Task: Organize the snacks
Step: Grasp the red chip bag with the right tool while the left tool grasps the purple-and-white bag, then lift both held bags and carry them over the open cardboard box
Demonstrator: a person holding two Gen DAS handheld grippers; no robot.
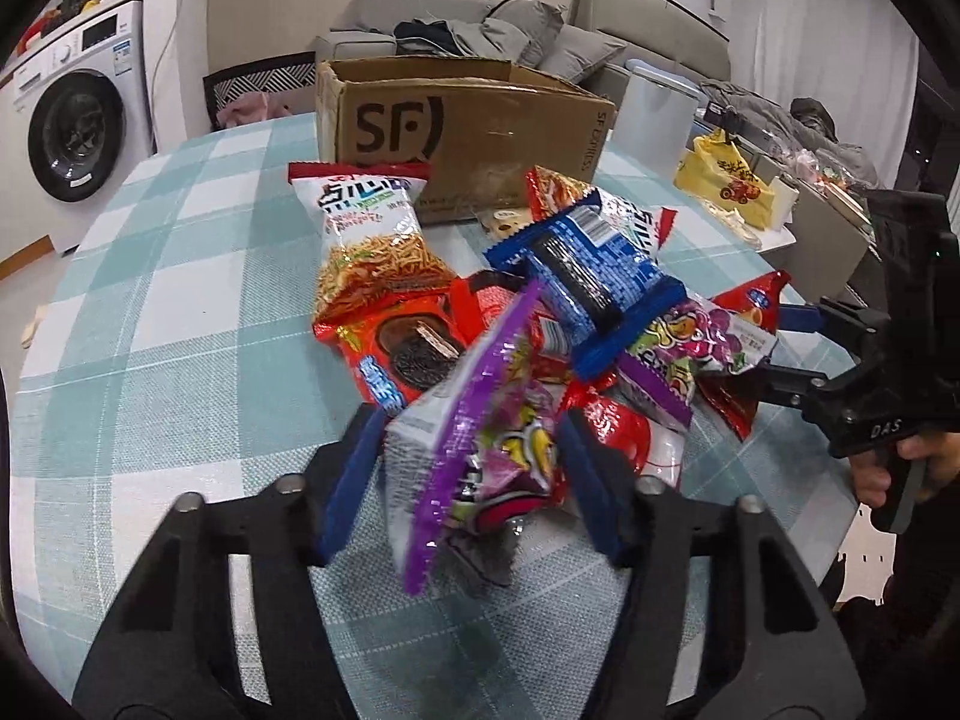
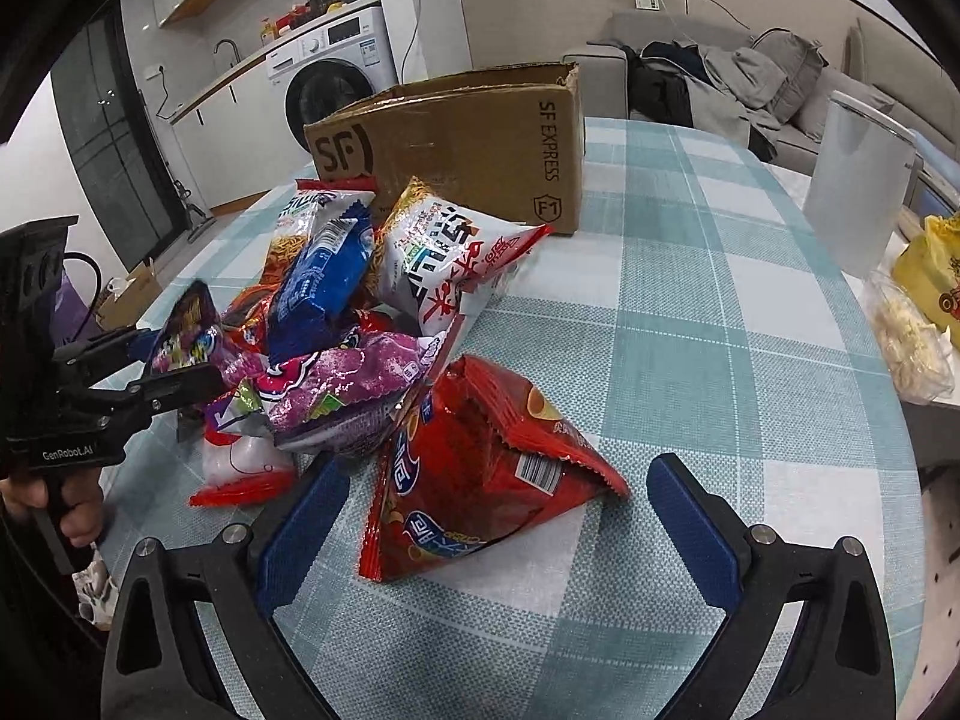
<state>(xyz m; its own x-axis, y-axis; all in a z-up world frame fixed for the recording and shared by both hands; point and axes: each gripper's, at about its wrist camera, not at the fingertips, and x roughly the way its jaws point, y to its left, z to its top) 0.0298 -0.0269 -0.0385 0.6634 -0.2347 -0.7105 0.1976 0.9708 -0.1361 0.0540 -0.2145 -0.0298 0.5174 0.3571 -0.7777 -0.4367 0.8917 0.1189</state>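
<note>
On the checked tablecloth, before the cardboard box printed "SF" and "SF EXPRESS", lies the snack pile. The left gripper, low and level at the pile's near edge, pinches the purple packet, tilted on edge. The right gripper, fingers spread wide, flanks the red bag untouched. Its body reads "DAS"; the left's, "GenRobot.AI".

I see my right gripper spread wide around a crinkled red foil snack bag on the teal-and-white checked tablecloth. My left gripper pinches a purple foil packet beside the open brown cardboard box.
</note>
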